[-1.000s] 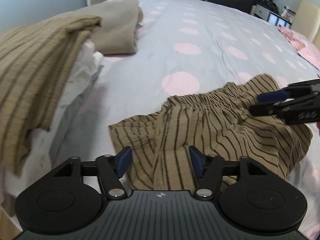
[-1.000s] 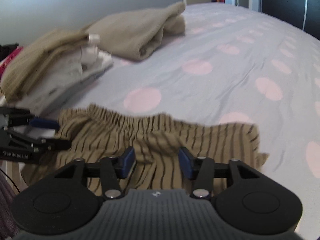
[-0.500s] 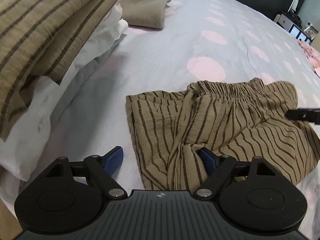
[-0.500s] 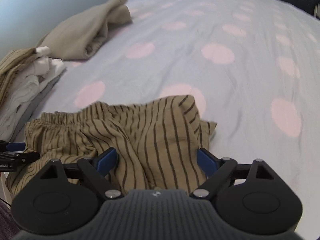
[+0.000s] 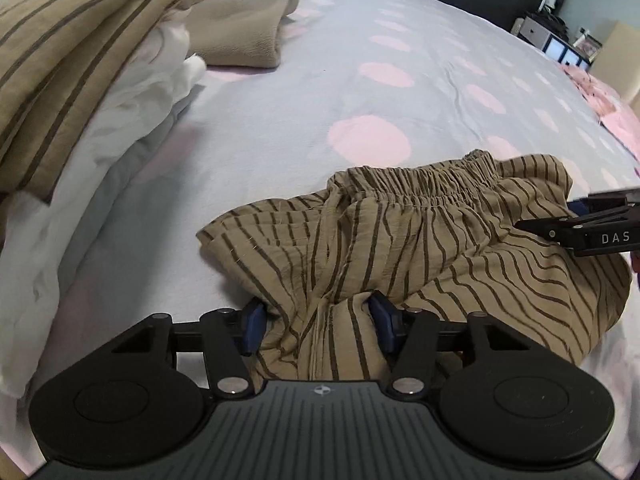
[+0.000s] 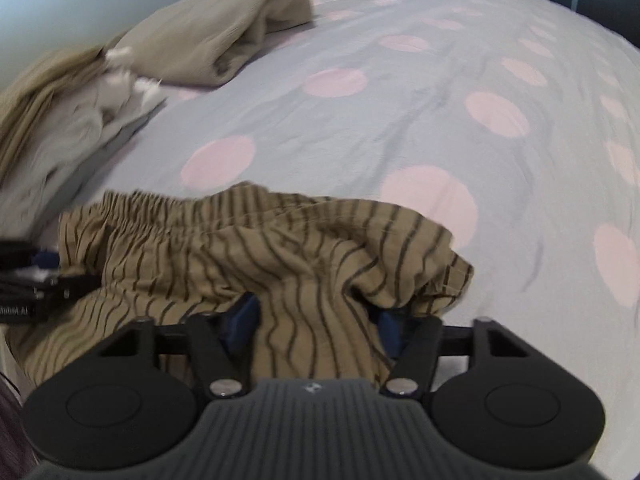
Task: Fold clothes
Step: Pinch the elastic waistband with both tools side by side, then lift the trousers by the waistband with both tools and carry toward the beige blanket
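Both claws lowered onto tan dark-striped crinkled shorts point(image 5: 420, 248) since earlier | left claw point(image 5: 318, 322), right claw point(image 6: 316, 320) closing round bunched hem | shorts on polka-dot bed point(image 5: 360, 80) | lift-fold judged next

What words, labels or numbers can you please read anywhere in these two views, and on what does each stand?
"DAS": white letters on the right gripper, cut off by the left view's edge.
White lettering on the left gripper at the right view's edge: too blurred to read.
Small white emblem on each camera housing: a mark, not text.
Nothing on the striped shorts or bedsheet.
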Demonstrator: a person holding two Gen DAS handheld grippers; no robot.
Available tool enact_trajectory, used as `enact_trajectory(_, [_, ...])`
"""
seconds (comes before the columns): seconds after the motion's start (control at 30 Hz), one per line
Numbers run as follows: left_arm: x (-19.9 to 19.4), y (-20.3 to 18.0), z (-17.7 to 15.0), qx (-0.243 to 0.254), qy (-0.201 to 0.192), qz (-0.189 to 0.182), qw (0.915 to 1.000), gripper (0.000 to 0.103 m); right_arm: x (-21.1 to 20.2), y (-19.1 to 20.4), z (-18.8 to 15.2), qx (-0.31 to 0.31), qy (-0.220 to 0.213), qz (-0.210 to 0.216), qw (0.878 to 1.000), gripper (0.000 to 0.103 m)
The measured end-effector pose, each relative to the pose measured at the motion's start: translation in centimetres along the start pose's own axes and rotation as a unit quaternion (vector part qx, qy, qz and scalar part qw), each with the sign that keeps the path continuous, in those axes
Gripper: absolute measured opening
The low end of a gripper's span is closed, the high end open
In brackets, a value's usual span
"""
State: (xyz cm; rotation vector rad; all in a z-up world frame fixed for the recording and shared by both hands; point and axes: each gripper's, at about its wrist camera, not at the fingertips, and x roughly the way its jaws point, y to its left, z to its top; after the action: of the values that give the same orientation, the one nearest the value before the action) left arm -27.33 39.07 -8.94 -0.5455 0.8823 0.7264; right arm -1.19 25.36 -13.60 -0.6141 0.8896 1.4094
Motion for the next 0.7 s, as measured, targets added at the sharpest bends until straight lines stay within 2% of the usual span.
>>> enact_trajectory(0.03, [0.0, -0.1, 0.0, 0.002, -0.001, -0.004, 1.0000, 0.041, -0.1, 0.2, 0.0, -0.006, -0.002, 0.002, 1.000, 0.046])
enact_trajectory(0.1, [-0.2, -0.3, 0.0, 0.010, -0.004, -0.013, 0.9999, 0.028, -0.3, 0.5, -0.1, -0.013, -0.006, 0.006, 1.000, 0.024])
enact_trajectory(0.13, [-0.3, -0.5, 0.0, 0.014, -0.005, -0.015, 0.9998, 0.027, -0.5, 0.5, -0.1, -0.015, -0.008, 0.007, 1.000, 0.018])
enact_trajectory(0.2, [-0.6, -0.6, 0.1, 0.016, -0.009, -0.016, 0.9997, 0.018, -0.9, 0.4, 0.0, -0.008, -0.015, 0.010, 1.000, 0.015])
enact_trajectory(0.3, [-1.2, -0.6, 0.2, 0.013, -0.018, -0.019, 0.9996, 0.014, -1.9, 0.2, 0.1, 0.003, -0.029, 0.017, 0.999, 0.013])
enact_trajectory(0.53, [-4.4, -0.7, 0.4, 0.012, -0.063, -0.030, 0.9975, 0.012, -6.2, 0.3, 0.2, 0.019, -0.070, 0.033, 0.997, 0.012])
enact_trajectory(0.7, [-7.7, -1.0, 0.3, 0.017, -0.105, -0.033, 0.9938, 0.011, -10.4, 1.7, -0.5, 0.017, -0.108, 0.033, 0.993, 0.012])
